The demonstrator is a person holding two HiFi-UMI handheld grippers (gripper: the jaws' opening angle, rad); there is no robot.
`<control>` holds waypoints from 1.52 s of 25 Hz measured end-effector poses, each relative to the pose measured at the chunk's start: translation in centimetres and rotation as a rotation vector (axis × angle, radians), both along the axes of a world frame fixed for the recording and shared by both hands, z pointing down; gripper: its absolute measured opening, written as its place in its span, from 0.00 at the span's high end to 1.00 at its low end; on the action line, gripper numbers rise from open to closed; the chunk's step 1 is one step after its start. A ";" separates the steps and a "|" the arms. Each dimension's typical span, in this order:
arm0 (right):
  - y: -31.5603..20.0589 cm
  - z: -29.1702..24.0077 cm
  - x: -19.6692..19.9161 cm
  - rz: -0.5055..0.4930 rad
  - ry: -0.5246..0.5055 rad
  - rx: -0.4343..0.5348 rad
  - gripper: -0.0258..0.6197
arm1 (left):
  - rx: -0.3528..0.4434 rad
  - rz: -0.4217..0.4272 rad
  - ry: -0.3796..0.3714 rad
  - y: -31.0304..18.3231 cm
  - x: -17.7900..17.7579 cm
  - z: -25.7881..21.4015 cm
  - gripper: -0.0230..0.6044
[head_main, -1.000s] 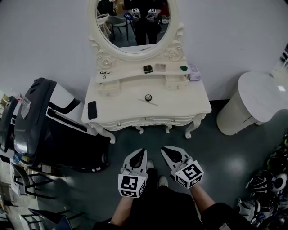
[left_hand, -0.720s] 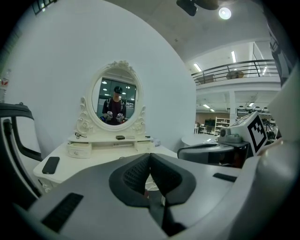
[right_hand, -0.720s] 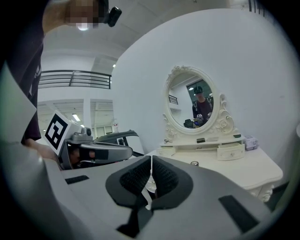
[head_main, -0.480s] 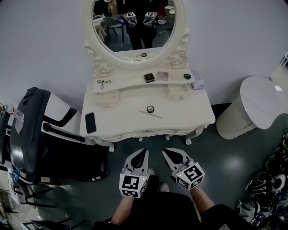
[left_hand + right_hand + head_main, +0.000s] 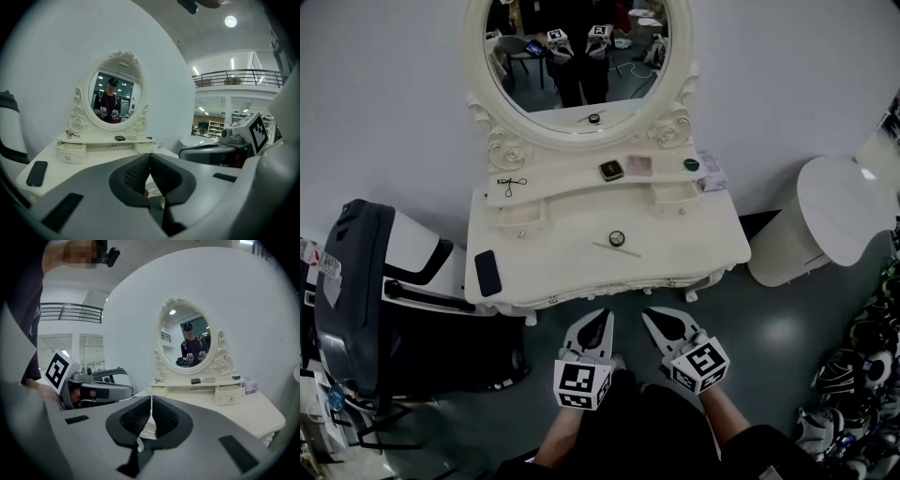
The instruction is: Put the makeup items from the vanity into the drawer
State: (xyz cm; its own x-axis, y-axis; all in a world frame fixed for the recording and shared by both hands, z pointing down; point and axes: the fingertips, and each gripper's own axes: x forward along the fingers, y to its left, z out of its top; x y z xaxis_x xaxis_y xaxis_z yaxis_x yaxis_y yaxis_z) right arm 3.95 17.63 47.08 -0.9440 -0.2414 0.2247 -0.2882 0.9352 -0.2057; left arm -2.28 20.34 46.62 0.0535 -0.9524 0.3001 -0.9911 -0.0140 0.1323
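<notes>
The white vanity (image 5: 553, 253) stands in front of me with an oval mirror (image 5: 581, 56). On its top lie a small round compact (image 5: 617, 238), a thin stick (image 5: 616, 248) and a black phone (image 5: 487, 273). The upper shelf carries a black square compact (image 5: 611, 170), a pale square case (image 5: 638, 166), a green round item (image 5: 691, 165) and a black wiry item (image 5: 512, 185). My left gripper (image 5: 605, 316) (image 5: 150, 155) and right gripper (image 5: 652, 316) (image 5: 151, 398) hover side by side short of the vanity's front edge, both shut and empty.
A black and white bulky case (image 5: 384, 291) stands close at the vanity's left. A white round table (image 5: 825, 220) is at the right, with helmets (image 5: 853, 394) on the floor beyond. Small drawers (image 5: 523, 215) (image 5: 675, 194) sit closed under the shelf.
The vanity has come nearer and sits lower in the head view. Both grippers stay shut, side by side, and have hardly shifted in the picture.
</notes>
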 end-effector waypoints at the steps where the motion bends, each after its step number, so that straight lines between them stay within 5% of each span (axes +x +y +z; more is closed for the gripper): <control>1: -0.2 0.1 -0.3 0.006 0.006 0.003 0.91 | 0.000 0.007 0.001 -0.2 -0.3 0.1 0.94; 17: -5.2 2.2 -3.0 0.033 0.055 -0.010 0.91 | -0.039 0.026 0.029 -4.5 -3.3 2.4 0.94; 38: -17.8 5.7 -7.1 -0.128 0.076 -0.082 0.91 | -0.144 -0.095 0.039 -16.5 -6.6 5.8 0.94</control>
